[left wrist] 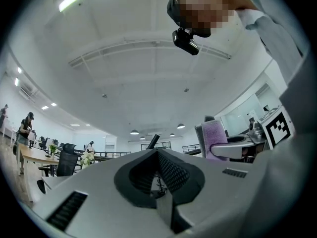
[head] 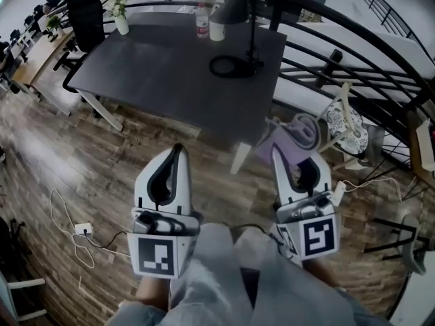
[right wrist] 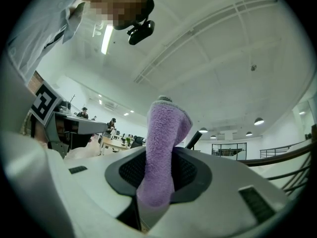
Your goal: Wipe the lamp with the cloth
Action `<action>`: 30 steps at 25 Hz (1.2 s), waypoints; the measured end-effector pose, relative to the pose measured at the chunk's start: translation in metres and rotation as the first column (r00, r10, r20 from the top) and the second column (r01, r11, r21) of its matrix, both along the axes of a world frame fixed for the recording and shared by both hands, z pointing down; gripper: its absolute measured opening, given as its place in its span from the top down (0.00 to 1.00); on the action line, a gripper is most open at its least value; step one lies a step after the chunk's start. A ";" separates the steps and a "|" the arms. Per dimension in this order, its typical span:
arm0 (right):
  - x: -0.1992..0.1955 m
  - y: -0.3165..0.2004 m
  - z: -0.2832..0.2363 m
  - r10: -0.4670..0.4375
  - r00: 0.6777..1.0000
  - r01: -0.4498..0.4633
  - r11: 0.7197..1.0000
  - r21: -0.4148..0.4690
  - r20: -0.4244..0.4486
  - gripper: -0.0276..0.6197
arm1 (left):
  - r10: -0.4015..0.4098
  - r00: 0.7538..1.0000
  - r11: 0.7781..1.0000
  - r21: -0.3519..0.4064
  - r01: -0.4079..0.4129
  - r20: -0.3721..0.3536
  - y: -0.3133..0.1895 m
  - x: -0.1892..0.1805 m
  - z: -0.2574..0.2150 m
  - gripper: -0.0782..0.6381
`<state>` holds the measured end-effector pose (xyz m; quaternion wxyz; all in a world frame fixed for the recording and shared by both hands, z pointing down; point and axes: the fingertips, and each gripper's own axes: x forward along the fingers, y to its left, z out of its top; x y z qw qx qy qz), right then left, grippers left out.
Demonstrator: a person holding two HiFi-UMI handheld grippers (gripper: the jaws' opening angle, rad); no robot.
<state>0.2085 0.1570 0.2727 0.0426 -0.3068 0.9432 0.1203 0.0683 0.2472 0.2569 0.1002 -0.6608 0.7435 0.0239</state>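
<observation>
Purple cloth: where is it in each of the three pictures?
Head view: right of centre, the purple cloth in the right tongs' tips.
Left gripper view: at the right, mid-height.
Right gripper view: centre, clamped between the tongs.
Shared landmark: the black lamp.

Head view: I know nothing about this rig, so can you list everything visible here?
table: one, dark grey, top centre
lamp: one, black, on the table's right part
bottle: one, clear, table's far edge
cup: one, white, beside the bottle
flower vase: one, white, table's far left corner
office chair: one, black, left of the table
railing: one, black, right side
cable with plug: one, white, floor at left
cloth: one, purple, in the right gripper
left gripper: white, jaws together, empty
right gripper: white, clamped on the cloth
</observation>
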 end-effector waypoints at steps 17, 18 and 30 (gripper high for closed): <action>-0.033 -0.049 0.009 0.012 1.000 -0.012 1.000 -0.001 -0.006 0.77 | -0.020 0.999 1.000 0.002 0.020 0.035 -0.039 -0.036 0.003 0.89; -0.037 -0.055 0.010 0.007 1.000 -0.007 1.000 0.000 -0.009 0.77 | -0.025 0.999 1.000 0.006 0.024 0.040 -0.044 -0.039 0.003 0.89; -0.093 -0.156 0.000 -0.027 1.000 0.028 1.000 0.012 -0.015 0.77 | -0.058 0.998 0.998 -0.006 0.058 0.031 -0.140 -0.091 -0.003 0.89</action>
